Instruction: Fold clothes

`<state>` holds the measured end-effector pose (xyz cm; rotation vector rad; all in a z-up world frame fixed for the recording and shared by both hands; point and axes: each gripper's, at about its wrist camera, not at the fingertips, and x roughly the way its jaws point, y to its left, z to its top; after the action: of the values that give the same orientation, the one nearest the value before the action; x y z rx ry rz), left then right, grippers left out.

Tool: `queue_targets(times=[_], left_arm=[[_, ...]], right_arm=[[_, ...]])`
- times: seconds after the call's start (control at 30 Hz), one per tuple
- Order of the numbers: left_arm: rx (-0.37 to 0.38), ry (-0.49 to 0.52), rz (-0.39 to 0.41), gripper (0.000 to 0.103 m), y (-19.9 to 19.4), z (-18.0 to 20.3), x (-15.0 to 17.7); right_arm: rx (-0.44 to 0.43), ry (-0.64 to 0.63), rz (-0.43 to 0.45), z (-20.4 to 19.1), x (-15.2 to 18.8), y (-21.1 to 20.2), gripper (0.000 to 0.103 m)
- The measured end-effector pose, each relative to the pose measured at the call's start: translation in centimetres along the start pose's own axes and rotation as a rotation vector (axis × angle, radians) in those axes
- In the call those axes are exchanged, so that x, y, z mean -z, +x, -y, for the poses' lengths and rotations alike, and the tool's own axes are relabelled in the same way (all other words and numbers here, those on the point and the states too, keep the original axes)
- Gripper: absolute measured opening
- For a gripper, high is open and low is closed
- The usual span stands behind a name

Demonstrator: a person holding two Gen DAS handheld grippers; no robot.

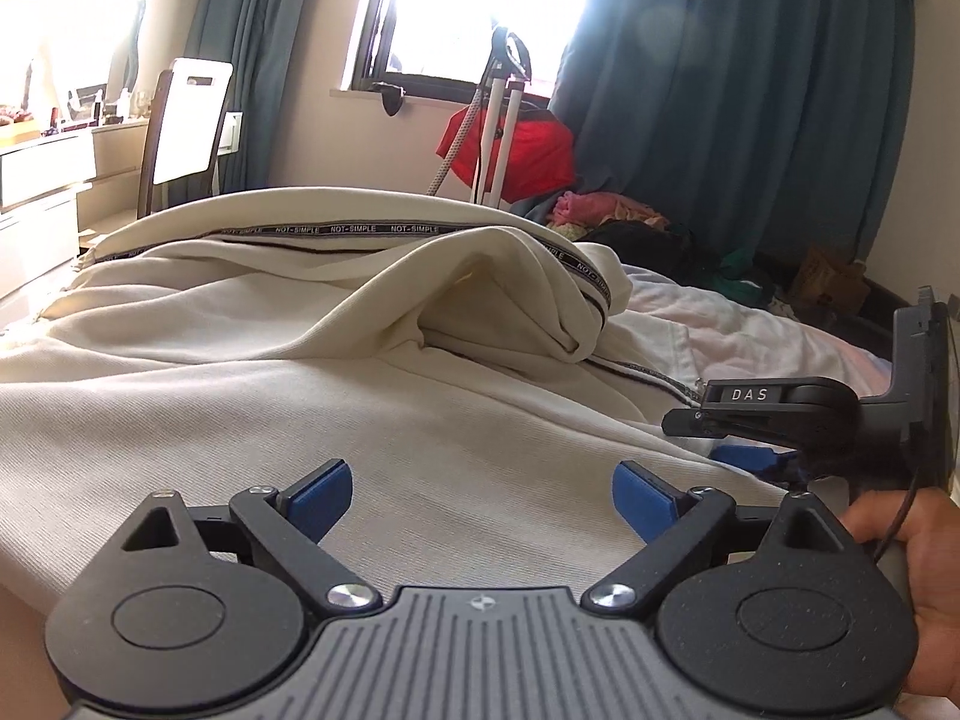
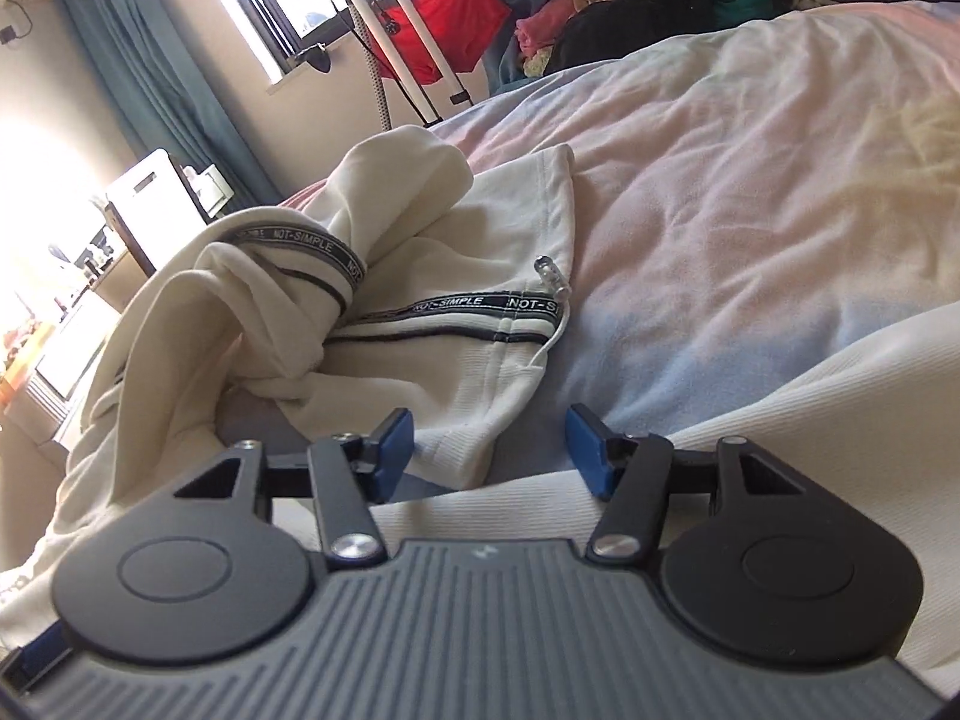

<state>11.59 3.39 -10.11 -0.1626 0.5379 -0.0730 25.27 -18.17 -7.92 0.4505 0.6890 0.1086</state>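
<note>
Left wrist view shows me the cream garment [image 1: 300, 372] sprawled across the bed [image 1: 750, 324], one part bunched into a loose hump at the far side, its "NOT-SIMPLE" trim twisted. I judge the folding barely begun: nothing is squared or stacked, and the hump needs flattening first. My left gripper [image 1: 480, 495] hovers over the near fabric, jaws spread wide, holding nothing. My right gripper [image 2: 489, 450] is also wide open and empty, low over the near hem; whether its blue pads [image 2: 396, 441] touch the cloth I cannot tell.
</note>
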Motion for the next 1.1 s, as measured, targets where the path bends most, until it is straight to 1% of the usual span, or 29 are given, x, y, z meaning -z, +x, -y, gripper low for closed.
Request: queue_targets(times=[0.03,0.07,0.17,0.27,0.37,0.5,0.63,0.7,0.73,0.8,0.87,0.9,0.93,1.03,1.07,1.1], left_arm=[[-0.002,-0.003,-0.007,0.095,0.2,-0.1,0.1],[-0.006,-0.005,-0.015,0.095,0.3,-0.2,0.1],[-0.019,-0.023,-0.038,0.095,0.6,-0.6,0.3],[-0.029,-0.041,-0.042,0.095,0.7,-1.0,0.3],[-0.026,-0.047,-0.044,0.095,0.7,-1.1,0.3],[-0.024,-0.011,-0.033,0.095,0.5,-0.4,0.6],[-0.020,0.016,-0.031,0.095,0.4,0.1,1.0],[-0.020,0.022,-0.033,0.095,0.4,0.3,1.1],[-0.017,0.024,-0.031,0.095,0.4,0.4,1.2],[-0.019,0.039,-0.025,0.095,0.5,0.7,1.3],[-0.025,0.060,-0.017,0.095,0.6,1.1,1.3],[-0.028,0.069,-0.015,0.096,0.6,1.3,1.3],[-0.031,0.077,-0.017,0.096,0.7,1.4,1.4],[-0.042,0.099,-0.022,0.096,0.9,1.8,1.5],[-0.047,0.110,-0.022,0.096,1.0,1.9,1.5],[-0.051,0.120,-0.023,0.096,1.0,2.1,1.6]], right_arm=[[0.012,-0.010,-0.003,-0.3,0.0,0.3,0.033],[0.031,-0.019,-0.002,-0.6,0.0,0.4,0.013],[0.076,-0.024,0.026,-1.0,-0.4,-0.1,0.009],[0.125,-0.029,0.105,-0.3,-1.9,-2.5,0.007],[0.176,-0.036,0.158,1.3,-4.1,-4.8,0.006],[0.257,0.012,0.234,5.1,-6.2,-7.7,0.007],[0.375,0.124,0.315,11.7,-6.6,-9.8,0.007],[0.446,0.189,0.357,15.2,-6.0,-10.4,0.007],[0.469,0.234,0.358,17.0,-5.5,-10.5,0.007],[0.478,0.334,0.334,20.1,-4.5,-10.4,0.007],[0.439,0.429,0.328,22.2,-3.6,-10.7,0.008],[0.415,0.472,0.329,22.9,-3.3,-10.8,0.011],[0.404,0.498,0.330,23.2,-3.2,-11.0,0.012],[0.381,0.514,0.316,23.1,-3.3,-11.4,0.013],[0.376,0.513,0.311,22.8,-3.3,-11.8,0.017],[0.370,0.512,0.314,22.6,-3.3,-12.3,0.034]])
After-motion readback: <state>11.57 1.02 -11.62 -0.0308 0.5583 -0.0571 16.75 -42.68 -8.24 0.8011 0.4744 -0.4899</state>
